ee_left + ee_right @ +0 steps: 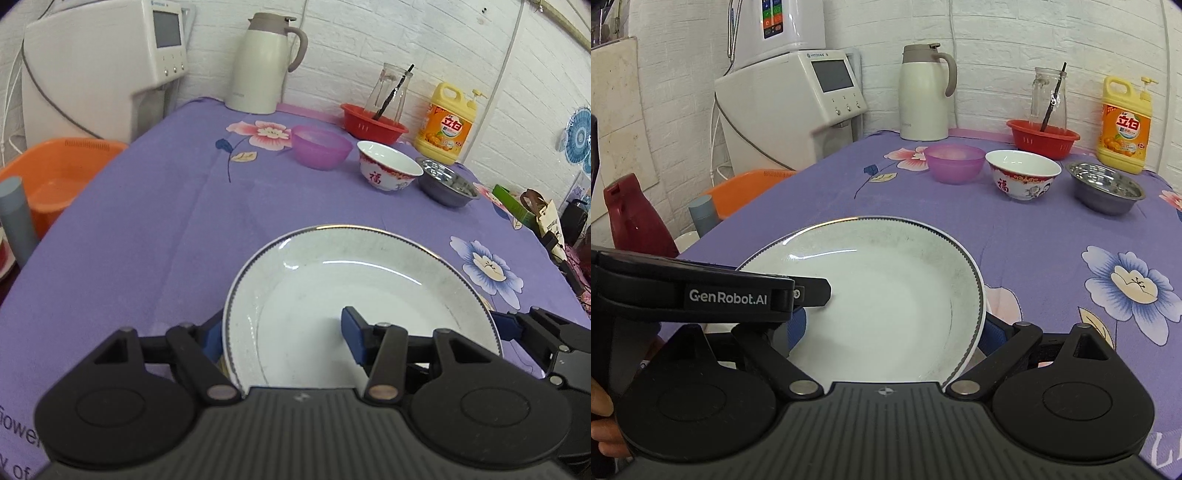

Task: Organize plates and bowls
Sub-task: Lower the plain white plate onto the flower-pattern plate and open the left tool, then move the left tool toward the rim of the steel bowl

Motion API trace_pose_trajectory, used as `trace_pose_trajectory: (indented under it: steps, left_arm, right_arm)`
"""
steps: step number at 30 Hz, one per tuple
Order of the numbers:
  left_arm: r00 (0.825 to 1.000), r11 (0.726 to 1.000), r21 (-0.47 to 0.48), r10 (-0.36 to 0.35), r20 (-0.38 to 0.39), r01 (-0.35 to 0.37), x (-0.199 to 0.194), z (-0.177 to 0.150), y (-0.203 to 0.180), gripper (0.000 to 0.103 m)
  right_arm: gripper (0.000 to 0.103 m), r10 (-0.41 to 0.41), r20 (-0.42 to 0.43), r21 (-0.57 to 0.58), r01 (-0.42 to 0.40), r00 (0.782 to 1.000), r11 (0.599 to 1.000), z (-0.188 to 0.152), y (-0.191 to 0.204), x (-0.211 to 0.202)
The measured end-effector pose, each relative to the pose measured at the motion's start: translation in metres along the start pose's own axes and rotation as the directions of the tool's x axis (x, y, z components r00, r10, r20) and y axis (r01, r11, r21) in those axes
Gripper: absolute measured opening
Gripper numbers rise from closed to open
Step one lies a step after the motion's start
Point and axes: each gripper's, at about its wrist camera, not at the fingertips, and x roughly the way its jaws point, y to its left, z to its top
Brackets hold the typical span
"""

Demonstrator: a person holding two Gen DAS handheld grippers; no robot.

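Observation:
A white plate with a dark patterned rim [369,280] is held up over the purple tablecloth; it also shows in the right wrist view [879,280]. My left gripper [280,332] is shut on its left rim, one blue pad [352,332] inside the plate. My right gripper [890,328] is shut on its right rim and shows at the right edge of the left wrist view [517,325]. Three bowls stand in a row at the back: purple plastic [955,162], white with red pattern [1021,173], steel [1104,192].
A red strainer basket [1041,138] with a glass jar, a yellow detergent bottle [1124,125], a cream thermos jug [925,92] and a white appliance [798,99] stand at the back. An orange basin [55,173] sits left of the table. A green box [511,201] lies at the right edge.

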Motion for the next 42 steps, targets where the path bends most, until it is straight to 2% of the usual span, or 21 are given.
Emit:
trace_pose_trajectory:
  steps: [6, 10, 14, 18, 22, 30, 38, 42]
  left_arm:
    - [1.000, 1.000, 0.020, 0.000, 0.028, -0.001, 0.000, -0.001, -0.004, 0.061]
    - [0.998, 1.000, 0.016, -0.006, 0.067, 0.005, -0.007, 0.005, -0.003, 0.064]
    - [0.996, 1.000, 0.009, -0.007, 0.093, 0.006, -0.011, 0.013, -0.003, 0.066]
    - [0.994, 1.000, 0.013, -0.006, 0.107, 0.004, -0.013, 0.019, -0.008, 0.071]
    - [0.993, 1.000, 0.016, -0.023, 0.117, 0.021, -0.012, 0.025, -0.015, 0.071]
    - [0.994, 0.995, 0.069, -0.078, 0.082, 0.073, 0.001, 0.032, -0.051, 0.073]
    - [0.995, 0.993, 0.071, -0.095, 0.028, 0.092, 0.023, 0.040, -0.073, 0.073]
    - [0.994, 0.990, 0.091, -0.107, 0.015, 0.105, 0.033, 0.047, -0.085, 0.073]
  right_arm:
    - [0.103, -0.058, 0.021, -0.075, 0.059, 0.998, 0.995, -0.001, 0.007, 0.000]
    - [0.103, -0.047, 0.029, -0.052, 0.048, 0.998, 0.997, -0.001, 0.000, 0.000]
    - [0.103, -0.054, 0.004, -0.115, 0.054, 0.999, 0.992, -0.002, 0.005, 0.003]
    - [0.103, -0.049, 0.059, 0.020, 0.047, 0.997, 0.999, 0.003, -0.022, -0.008]
    - [0.103, -0.030, 0.089, 0.110, 0.020, 0.996, 0.994, 0.007, -0.042, -0.018]
    - [0.103, -0.056, 0.074, 0.183, 0.042, 0.996, 0.982, 0.002, -0.070, -0.018]
    - [0.103, -0.127, 0.059, 0.274, 0.106, 0.990, 0.956, -0.006, -0.120, -0.025]
    - [0.103, -0.154, 0.077, 0.267, 0.128, 0.985, 0.955, 0.009, -0.149, -0.026]
